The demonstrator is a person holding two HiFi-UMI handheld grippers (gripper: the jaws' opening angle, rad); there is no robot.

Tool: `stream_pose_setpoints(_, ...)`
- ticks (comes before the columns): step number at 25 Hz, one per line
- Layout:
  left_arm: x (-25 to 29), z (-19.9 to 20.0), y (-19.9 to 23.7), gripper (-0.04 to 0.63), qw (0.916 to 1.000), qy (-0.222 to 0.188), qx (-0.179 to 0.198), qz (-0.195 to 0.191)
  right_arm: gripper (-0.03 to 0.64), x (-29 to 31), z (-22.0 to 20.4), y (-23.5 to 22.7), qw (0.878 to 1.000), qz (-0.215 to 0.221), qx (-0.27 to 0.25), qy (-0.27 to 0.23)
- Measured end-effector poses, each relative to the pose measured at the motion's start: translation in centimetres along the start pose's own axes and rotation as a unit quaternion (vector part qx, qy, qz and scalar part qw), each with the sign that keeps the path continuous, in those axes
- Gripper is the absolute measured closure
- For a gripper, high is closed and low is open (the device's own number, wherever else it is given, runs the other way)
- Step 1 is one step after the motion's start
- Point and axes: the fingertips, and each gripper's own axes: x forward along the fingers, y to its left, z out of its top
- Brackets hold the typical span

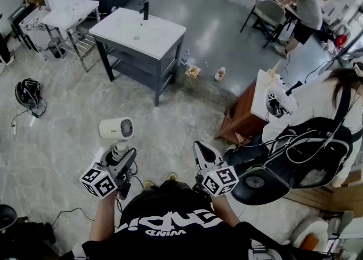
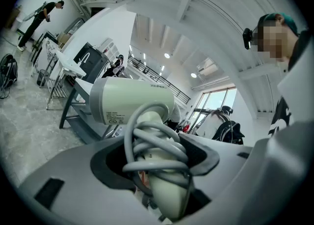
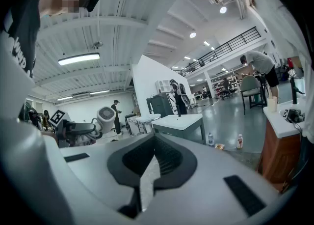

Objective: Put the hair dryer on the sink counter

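A cream hair dryer [image 1: 116, 129] stands upright in front of me, its handle wrapped in grey cord. My left gripper [image 1: 122, 161] is shut on that handle. In the left gripper view the hair dryer [image 2: 132, 100] fills the middle, and the left gripper [image 2: 158, 156] has its pads pressed on the corded handle. The sink counter [image 1: 121, 26], white-topped on a dark frame with a black faucet [image 1: 145, 10], stands some way ahead across the floor. My right gripper [image 1: 202, 152] hovers beside the left one. In its own view the right gripper [image 3: 153, 146] is shut with nothing between the jaws.
A white table with a wire rack [image 1: 69, 16] stands left of the sink. A black bag [image 1: 28, 91] lies on the floor at left. Bottles [image 1: 220, 74] sit on the floor past the sink. At right are a wooden cabinet [image 1: 243, 118] and a person seated in a black chair [image 1: 306, 151].
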Motion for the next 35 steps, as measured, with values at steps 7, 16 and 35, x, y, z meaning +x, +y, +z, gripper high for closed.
stream_pose_setpoints(7,0.2,0.1,0.2,0.302,1.0,0.002,-0.002,-0.001,0.603,0.4,0.5,0.4,1.0,0.005,-0.007,0.001)
stream_pose_setpoints(16,-0.2,-0.9,0.1,0.303,0.9997,0.023,0.001,-0.008,0.603,-1.2,-0.6,0.5,1.0,-0.018,0.002,0.014)
stream_pose_setpoints(35,-3.6,-2.5,3.1,0.303,0.9986,0.028,-0.013,-0.042,0.603,0.7,-3.5,4.3,0.999,-0.017,-0.013,0.026)
